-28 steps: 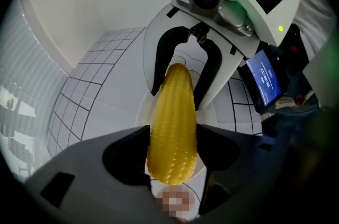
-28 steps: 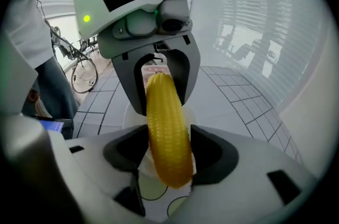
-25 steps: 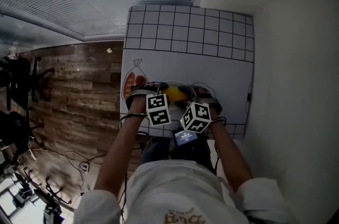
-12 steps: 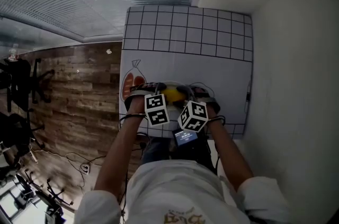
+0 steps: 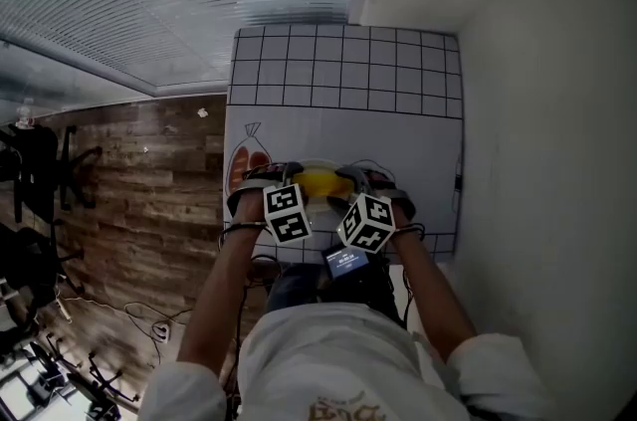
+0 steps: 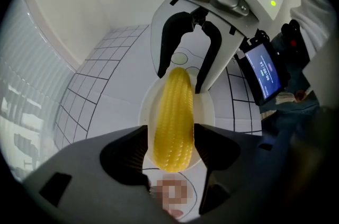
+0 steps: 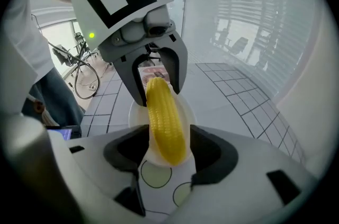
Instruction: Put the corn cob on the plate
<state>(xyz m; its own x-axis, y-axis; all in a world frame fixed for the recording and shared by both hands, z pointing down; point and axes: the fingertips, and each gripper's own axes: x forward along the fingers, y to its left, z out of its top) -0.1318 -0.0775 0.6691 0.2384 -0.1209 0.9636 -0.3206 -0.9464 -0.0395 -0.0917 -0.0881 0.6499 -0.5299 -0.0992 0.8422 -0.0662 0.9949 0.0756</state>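
Observation:
A yellow corn cob [image 5: 320,180] is held level between my two grippers, one at each end. My left gripper [image 5: 296,177] is shut on its left end and my right gripper [image 5: 348,179] on its right end. Under it lies a white plate [image 5: 320,165], and I cannot tell whether the cob touches it. In the left gripper view the corn cob [image 6: 172,119] runs from my left gripper [image 6: 170,150] to the right gripper [image 6: 186,72], over the plate [image 6: 207,106]. The right gripper view shows the corn cob [image 7: 165,119], my right gripper [image 7: 168,151], the left gripper [image 7: 157,85] and the plate [image 7: 183,106].
The plate sits on a white mat [image 5: 348,81] with a black grid and drawn circles [image 7: 156,175]. A picture of a bag [image 5: 242,160] lies at the mat's left. A small lit screen [image 5: 346,260] hangs by the person's waist. A wall stands at the right, wooden floor [image 5: 149,170] at the left.
The left gripper has slid a little to the left, so more of the cob shows between the two grippers. Both still hold it over the plate.

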